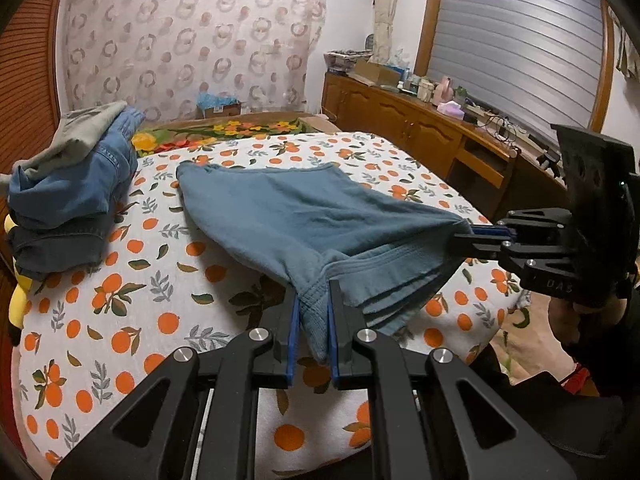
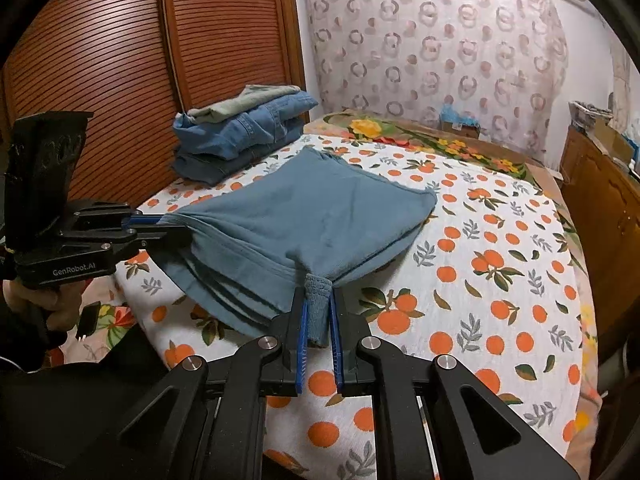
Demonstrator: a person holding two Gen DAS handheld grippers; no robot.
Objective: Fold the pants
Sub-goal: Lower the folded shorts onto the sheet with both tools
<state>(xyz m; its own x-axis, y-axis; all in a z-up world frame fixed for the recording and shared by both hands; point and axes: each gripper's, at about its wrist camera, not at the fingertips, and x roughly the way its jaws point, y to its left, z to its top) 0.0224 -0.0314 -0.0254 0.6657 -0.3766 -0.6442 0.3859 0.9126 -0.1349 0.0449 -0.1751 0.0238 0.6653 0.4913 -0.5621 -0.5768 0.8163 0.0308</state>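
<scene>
Both grippers clamped on the same garment. Left gripper (image 1: pixel 313 312) has its blue pads closed on a bunched corner of the blue-grey pants (image 1: pixel 288 216); right gripper (image 2: pixel 319 312) pinches another bunched corner the same way, ribbed hem showing between its pads. Each gripper also shows in the other's view: the right one (image 1: pixel 470 234) reaching in from the side, the left one (image 2: pixel 160 226) likewise, both nipping the near edge of the cloth.

Pants are already folded into several layers, the stacked edges hanging in a sag between the two grips. The near edge is lifted off the bedspread (image 1: pixel 168 288); the far edge lies on the bed, towards its middle. Cloth pulled taut into a fan from each grip.

Bedspread is white with oranges and leaves. At the bed's far corner next to the slatted wooden door (image 2: pixel 120 60) sits a pile of folded clothes (image 2: pixel 244 132): denim below, a grey-green piece on top. It lies apart from the pants.

A hand (image 2: pixel 44 300) holds the left gripper's handle below the near edge of the bed.
</scene>
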